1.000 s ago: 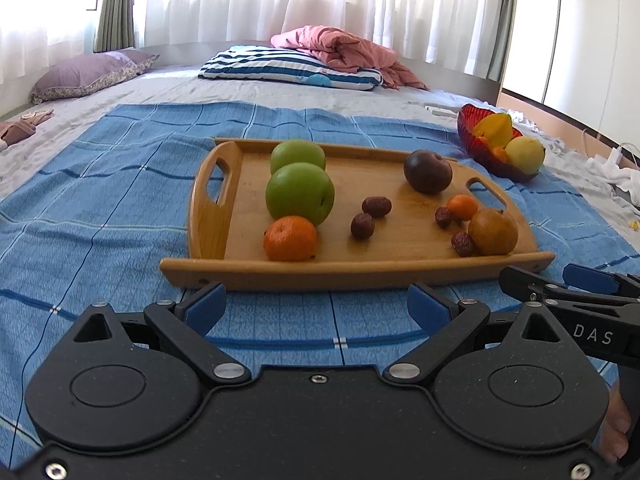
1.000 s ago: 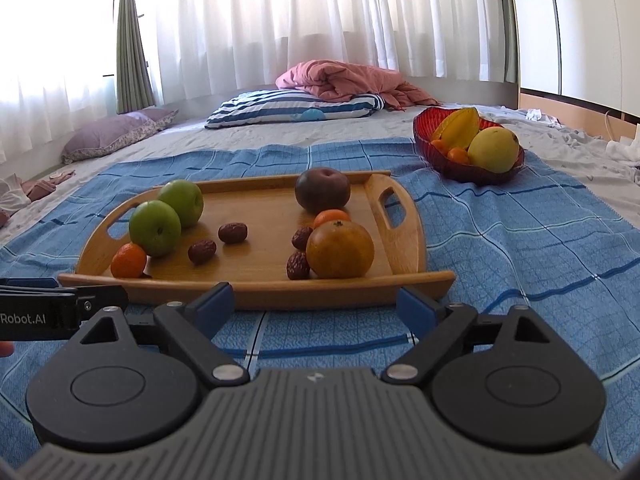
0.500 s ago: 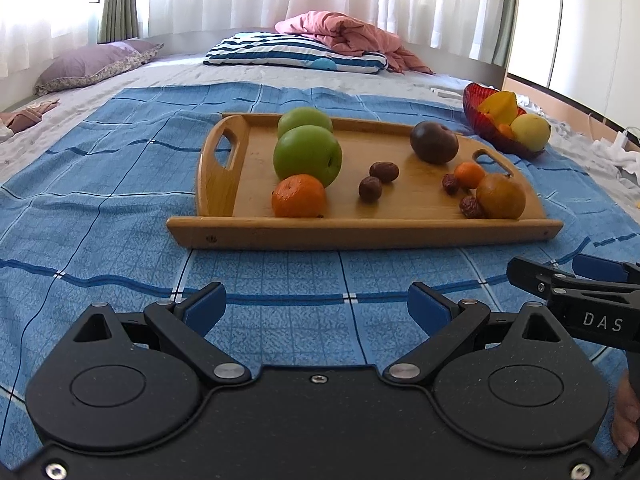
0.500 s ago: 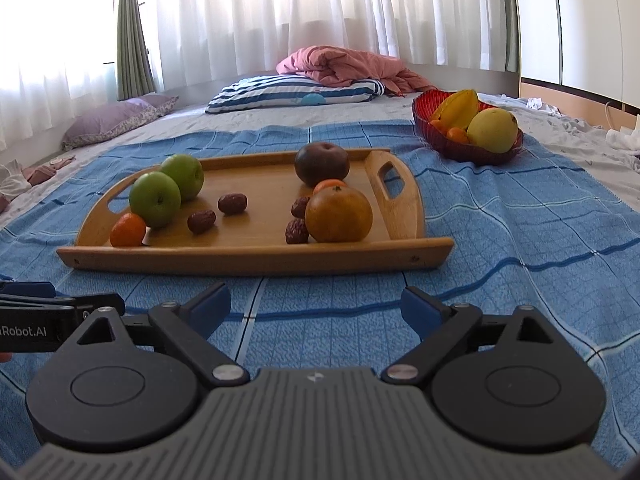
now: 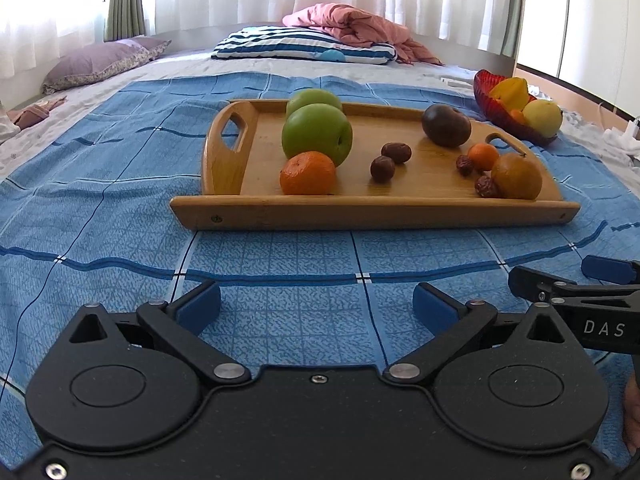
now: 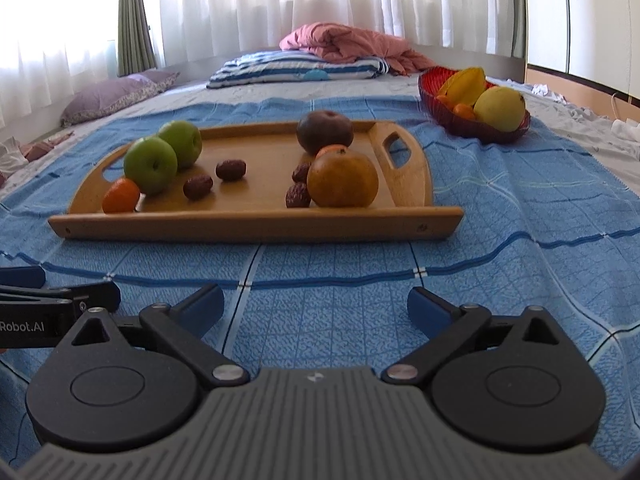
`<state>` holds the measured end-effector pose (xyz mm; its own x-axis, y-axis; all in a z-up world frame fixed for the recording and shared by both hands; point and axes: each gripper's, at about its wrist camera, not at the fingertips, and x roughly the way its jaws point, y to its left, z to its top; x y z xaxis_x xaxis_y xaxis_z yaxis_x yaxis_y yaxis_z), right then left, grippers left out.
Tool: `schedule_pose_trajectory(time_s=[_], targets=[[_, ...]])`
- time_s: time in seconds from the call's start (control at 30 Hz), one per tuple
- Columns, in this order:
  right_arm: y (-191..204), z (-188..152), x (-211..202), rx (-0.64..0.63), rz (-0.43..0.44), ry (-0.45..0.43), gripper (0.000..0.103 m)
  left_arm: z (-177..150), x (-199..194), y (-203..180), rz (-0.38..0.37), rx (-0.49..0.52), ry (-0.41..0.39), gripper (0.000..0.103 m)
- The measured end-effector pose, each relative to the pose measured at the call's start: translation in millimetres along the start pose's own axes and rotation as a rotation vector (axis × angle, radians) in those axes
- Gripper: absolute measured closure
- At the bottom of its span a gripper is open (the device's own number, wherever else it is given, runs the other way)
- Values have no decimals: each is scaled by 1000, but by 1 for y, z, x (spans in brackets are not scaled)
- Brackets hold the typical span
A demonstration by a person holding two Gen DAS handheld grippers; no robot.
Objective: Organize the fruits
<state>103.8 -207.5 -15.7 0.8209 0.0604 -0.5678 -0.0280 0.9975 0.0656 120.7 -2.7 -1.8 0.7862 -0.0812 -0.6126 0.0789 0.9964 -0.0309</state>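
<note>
Blue pads are standing wide apart on both tools: the left gripper [image 5: 316, 304] is hanging with jaws spread and holding nothing, low over the blue checked blanket [image 5: 100, 216], and the right gripper [image 6: 316, 306] is hanging likewise, jaws spread and empty, just beside it. Ahead of both, the wooden tray [image 5: 372, 212] is lying flat on the bed, carrying two green apples [image 5: 318, 134] touching at its left end with a small orange [image 5: 307, 173] against the nearer one, two dates [image 5: 390, 162] near the middle, and at the right end a dark round fruit [image 5: 446, 125], a small tangerine [image 5: 483, 157], two more dates and a brownish orange [image 6: 342, 179]. Beyond the tray's right handle, a red bowl [image 6: 472, 128] is sitting apart, already holding yellow and orange fruit. Whether sorting is under way or finished, the scene is not settling; loose fruit on the tray fits either. For any pick, judging by shape: coming down over a round fruit's widest part, closing gently so it is not rolling; dates are needing a low, narrow pinch. The tray's raised front rim and end handles are calling for a lift clear before travelling sideways. Open blanket is lying on every side.
</note>
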Motion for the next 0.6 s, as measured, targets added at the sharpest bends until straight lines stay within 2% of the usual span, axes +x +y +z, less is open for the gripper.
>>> schedule_pose_trajectory(time_s=[0.27, 0.6], targets=[[8, -5, 5, -46, -25, 11, 0, -7, 6, -8, 48, 34, -23, 0], [9, -8, 4, -48, -32, -12, 0, -11, 4, -4, 36, 19, -43, 0]])
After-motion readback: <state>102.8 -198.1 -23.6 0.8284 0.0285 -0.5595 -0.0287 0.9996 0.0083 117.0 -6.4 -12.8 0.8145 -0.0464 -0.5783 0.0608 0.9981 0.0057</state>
